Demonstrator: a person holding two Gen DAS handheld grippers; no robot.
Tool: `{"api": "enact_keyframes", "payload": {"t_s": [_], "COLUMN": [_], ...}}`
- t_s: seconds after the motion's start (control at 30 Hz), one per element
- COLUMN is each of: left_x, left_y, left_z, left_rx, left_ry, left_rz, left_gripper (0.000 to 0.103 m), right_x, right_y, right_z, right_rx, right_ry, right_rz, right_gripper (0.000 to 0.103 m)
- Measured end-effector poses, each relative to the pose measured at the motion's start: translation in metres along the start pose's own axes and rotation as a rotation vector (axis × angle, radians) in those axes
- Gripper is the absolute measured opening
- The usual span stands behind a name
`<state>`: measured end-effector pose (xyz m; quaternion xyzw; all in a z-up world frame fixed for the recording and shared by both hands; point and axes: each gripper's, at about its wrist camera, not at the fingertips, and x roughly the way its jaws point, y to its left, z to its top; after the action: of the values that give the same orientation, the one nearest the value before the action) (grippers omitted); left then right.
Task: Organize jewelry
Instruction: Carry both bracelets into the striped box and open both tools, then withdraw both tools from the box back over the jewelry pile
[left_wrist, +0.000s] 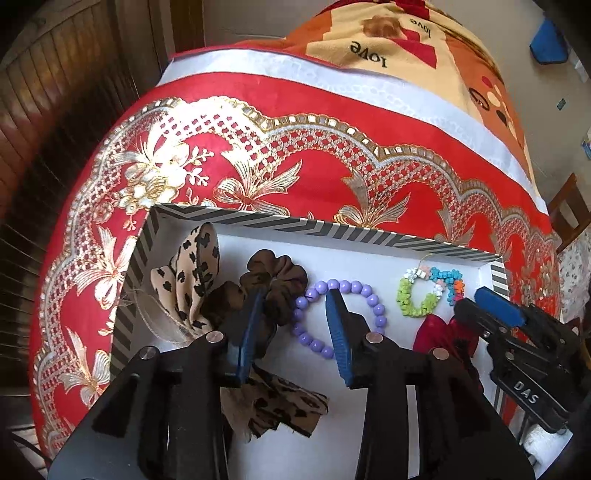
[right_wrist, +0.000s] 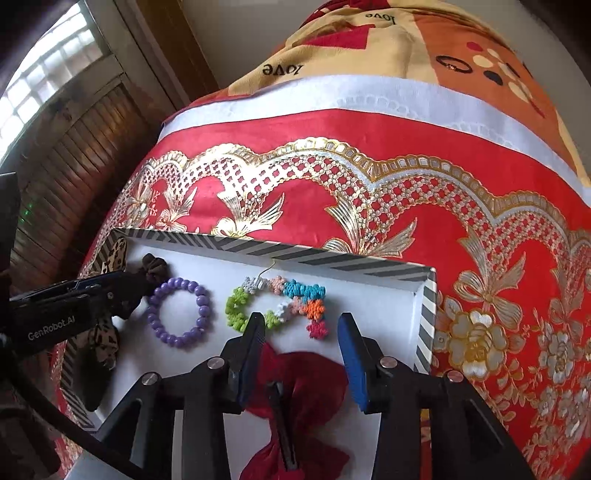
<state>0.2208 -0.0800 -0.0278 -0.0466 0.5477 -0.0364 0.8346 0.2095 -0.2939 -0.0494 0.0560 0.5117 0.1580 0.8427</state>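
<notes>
A white tray with a striped rim (left_wrist: 332, 227) (right_wrist: 332, 260) lies on the red cloth. In it lie a purple bead bracelet (left_wrist: 373, 295) (right_wrist: 179, 312), a multicoloured flower bracelet (left_wrist: 428, 291) (right_wrist: 295, 291), a brown scrunchie (left_wrist: 280, 277) (right_wrist: 153, 267), leopard-print hair pieces (left_wrist: 192, 273) (right_wrist: 105, 339) and a red velvet bow clip (right_wrist: 295, 384) (left_wrist: 439, 332). My left gripper (left_wrist: 297, 295) is open, its fingers straddling the scrunchie edge and purple bracelet. My right gripper (right_wrist: 301, 321) is open above the red bow, just short of the flower bracelet.
The tray sits near the front left of a table covered in a red and gold patterned cloth (left_wrist: 332, 177) (right_wrist: 480, 258). A beige "love" blanket (left_wrist: 406, 44) lies behind. A wooden shutter wall (left_wrist: 44, 110) stands at the left.
</notes>
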Motion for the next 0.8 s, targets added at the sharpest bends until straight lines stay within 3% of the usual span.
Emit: {"api": "enact_keyframes", "payload": {"t_s": [0.8], "left_x": [-0.074], "left_y": [-0.002], "left_z": [-0.05], "left_rx": [0.053], "left_ry": [-0.11], "left_rz": [0.001], "left_gripper": [0.036], "right_x": [-0.082], "right_y": [0.048], "right_z": [-0.045], "right_rx": [0.015], "right_ry": [-0.069], "right_rz": [0.0], "right_gripper": [0.04]}}
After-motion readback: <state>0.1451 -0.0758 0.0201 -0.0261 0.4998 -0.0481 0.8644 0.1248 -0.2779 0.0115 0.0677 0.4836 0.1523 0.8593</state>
